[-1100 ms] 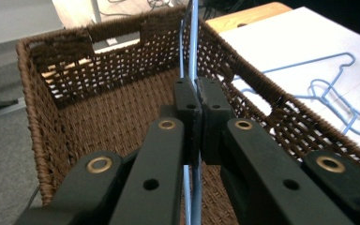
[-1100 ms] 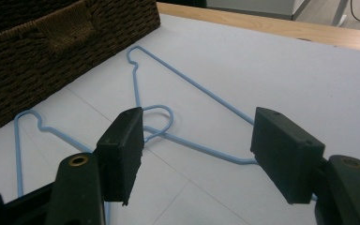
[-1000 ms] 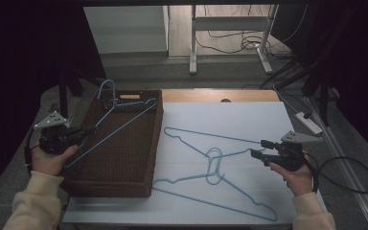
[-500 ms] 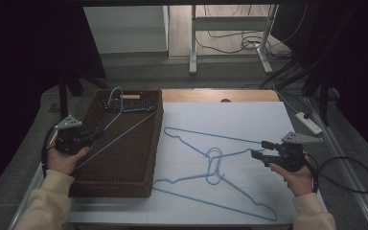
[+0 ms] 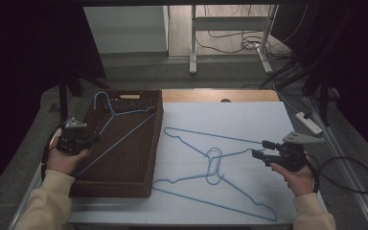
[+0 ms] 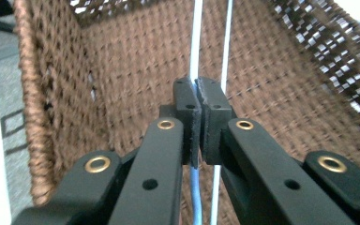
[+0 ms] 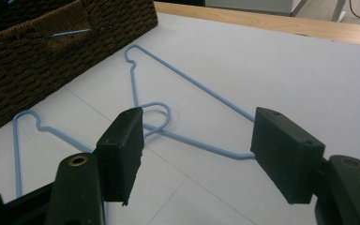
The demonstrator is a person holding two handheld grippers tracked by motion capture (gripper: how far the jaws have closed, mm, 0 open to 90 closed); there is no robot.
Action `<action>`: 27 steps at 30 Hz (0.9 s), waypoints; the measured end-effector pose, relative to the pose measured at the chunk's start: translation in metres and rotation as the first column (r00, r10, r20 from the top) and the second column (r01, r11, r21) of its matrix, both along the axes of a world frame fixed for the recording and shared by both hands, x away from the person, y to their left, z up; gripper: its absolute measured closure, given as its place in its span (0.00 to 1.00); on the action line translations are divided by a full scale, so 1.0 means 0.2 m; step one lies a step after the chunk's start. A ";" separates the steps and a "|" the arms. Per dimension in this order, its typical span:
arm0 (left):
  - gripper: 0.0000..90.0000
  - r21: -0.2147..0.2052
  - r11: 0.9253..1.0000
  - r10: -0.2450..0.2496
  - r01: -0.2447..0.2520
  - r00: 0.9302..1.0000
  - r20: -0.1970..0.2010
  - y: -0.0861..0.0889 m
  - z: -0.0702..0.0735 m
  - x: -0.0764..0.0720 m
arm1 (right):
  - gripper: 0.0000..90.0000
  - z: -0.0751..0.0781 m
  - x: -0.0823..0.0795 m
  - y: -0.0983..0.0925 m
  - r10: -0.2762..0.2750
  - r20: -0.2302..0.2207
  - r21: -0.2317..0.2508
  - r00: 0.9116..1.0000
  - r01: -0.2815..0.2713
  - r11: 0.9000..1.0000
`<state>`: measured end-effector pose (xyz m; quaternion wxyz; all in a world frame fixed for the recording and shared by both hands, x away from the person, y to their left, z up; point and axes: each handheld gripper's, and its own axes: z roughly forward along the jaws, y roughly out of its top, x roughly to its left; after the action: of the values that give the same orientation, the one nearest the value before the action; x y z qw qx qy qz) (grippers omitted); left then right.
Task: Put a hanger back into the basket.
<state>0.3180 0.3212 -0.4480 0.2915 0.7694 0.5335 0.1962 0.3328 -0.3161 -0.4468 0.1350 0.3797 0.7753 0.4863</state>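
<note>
Blue hanger (image 6: 196,47) pinched by left gripper (image 6: 198,101), lower end hidden behind fingers (image 6: 185,101); right gripper (image 7: 201,150) wide.

The right gripper (image 7: 194,157) hovers with its black jaws spread wide above two thin light-blue wire hangers (image 7: 187,82) lying with hooks interlocked on the white table (image 7: 272,70); a dark brown woven wicker basket (image 7: 51,51) stands beyond.

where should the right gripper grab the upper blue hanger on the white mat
Best guess: on the straight wire arm of the upper hanger nearest the right gripper, coming from the right and from above with the open jaws straddling the wire. It lies flat on the mat, so only a thin straight run offers a clean pinch; its hook is interlocked with the lower hanger.
</note>
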 end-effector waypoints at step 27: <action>0.32 -0.214 0.947 -0.184 0.238 0.952 0.243 -0.24 0.19 -0.20 | 0.36 -0.03 -0.01 0.02 0.004 -0.022 -0.045 1.000 -0.005 0.999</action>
<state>0.2776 0.2724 -0.4098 0.4595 0.7547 0.4318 0.1814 0.3303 -0.3113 -0.4526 0.1338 0.3800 0.7885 0.4647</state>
